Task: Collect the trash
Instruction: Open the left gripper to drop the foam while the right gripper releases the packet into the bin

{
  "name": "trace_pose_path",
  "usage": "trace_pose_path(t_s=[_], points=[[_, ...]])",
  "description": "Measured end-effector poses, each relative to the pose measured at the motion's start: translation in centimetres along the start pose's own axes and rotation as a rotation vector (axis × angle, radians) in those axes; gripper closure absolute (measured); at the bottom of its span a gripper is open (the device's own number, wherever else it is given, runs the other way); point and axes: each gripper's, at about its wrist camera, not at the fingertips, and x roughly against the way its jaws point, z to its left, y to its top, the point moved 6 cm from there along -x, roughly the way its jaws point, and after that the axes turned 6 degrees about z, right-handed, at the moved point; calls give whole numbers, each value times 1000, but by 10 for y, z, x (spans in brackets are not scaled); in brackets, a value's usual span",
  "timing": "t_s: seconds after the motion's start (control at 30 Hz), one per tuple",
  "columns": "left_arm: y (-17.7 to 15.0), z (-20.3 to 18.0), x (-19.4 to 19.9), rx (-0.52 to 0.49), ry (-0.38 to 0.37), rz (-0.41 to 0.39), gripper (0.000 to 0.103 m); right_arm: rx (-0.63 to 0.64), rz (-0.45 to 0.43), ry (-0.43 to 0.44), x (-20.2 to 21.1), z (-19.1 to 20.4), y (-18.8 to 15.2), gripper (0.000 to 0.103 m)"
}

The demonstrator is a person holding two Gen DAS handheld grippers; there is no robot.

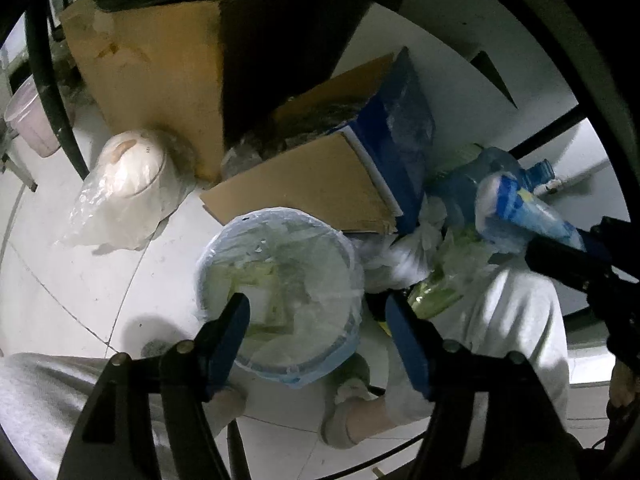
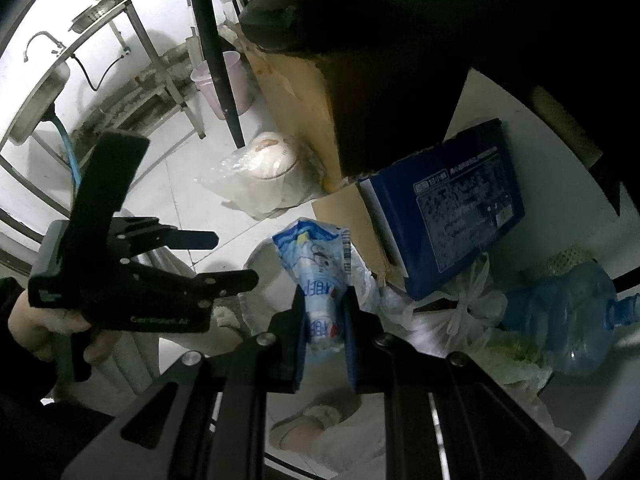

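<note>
1. Blue-padded fingers (image 2: 348, 336) of right gripper (image 2: 325, 332) nearest lens, clamped tight on crumpled blue-white wrapper (image 2: 316, 276); upper part of wrapper sticks out past fingertips, print too blurred to read.
2. Same wrapper (image 1: 520, 208) seen from left cam at far right, held in air w/ right gripper's black body behind it, above bags and bottles, just right of bin.
3. Left gripper (image 1: 318, 312) wide open, nothing held; hangs over bin (image 1: 280, 292), pads either side of bin mouth in view.
4. Bin on tiled floor (image 1: 80, 280), lined w/ clear-bluish bag, already holding pale paper/plastic scraps.
5. Left gripper (image 2: 200, 256) also visible from right cam at left, gripped by bare hand (image 2: 48, 328); fingers spread apart.
6. Behind bin: flat cardboard (image 1: 304, 192) and blue printed box (image 1: 396, 152) leaning against larger brown carton (image 1: 152, 80).
7. Right of bin: white tied bag (image 2: 464, 312), blue water jug (image 2: 560, 320) on its side, greenish clear bottle (image 1: 432, 296) partly under bags.
8. Left of carton: white rice cooker (image 1: 128, 164) inside clear plastic bag on floor; pink bucket (image 1: 28, 124) further back beside black leg (image 1: 48, 80).
9. Right cam, far left bkgd: metal sink stand (image 2: 100, 28) w/ tap and hose.
10. Person's light trousers and slipper (image 1: 348, 404) below bin in both views.
</note>
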Motion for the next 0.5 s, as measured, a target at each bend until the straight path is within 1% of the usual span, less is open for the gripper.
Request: trace_pose_path(t_s=[0.1,0.37,0.43,0.5], points=[[1,10,4,24,8,-11,32,8,12,4,-8,2,4,89],[4,37,23,68,47,-69,32,32,35,14,-29,13,16,89],[5,45,29,80,69,-92,32,36,40,13,-33,16,19,89],[5,50,35,90,73,-117,32,31,45,15,-37,18,21,88]])
